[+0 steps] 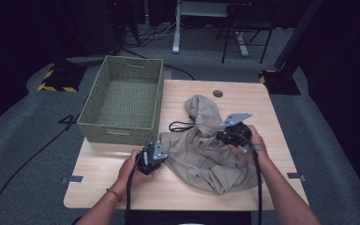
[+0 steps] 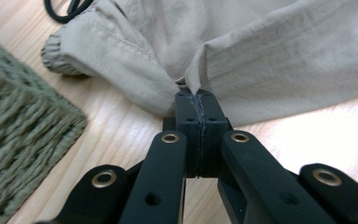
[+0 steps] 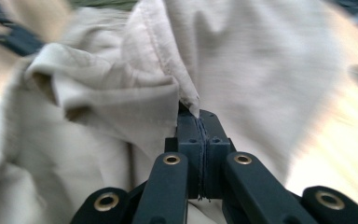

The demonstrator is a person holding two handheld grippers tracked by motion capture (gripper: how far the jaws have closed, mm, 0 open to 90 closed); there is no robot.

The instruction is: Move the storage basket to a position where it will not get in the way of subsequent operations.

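A crumpled beige garment lies on the middle and right of the wooden table. My left gripper is at the garment's left edge and is shut on a pinch of the beige cloth, next to an elastic cuff. My right gripper sits over the garment's right part, shut on a seamed fold of the garment. In the left gripper view the left gripper has its jaws pressed together; in the right gripper view the right gripper does too.
A green woven basket stands empty at the table's back left, just behind my left gripper; its corner is close by. A black cord lies beside the garment. A round grommet sits near the table's far edge.
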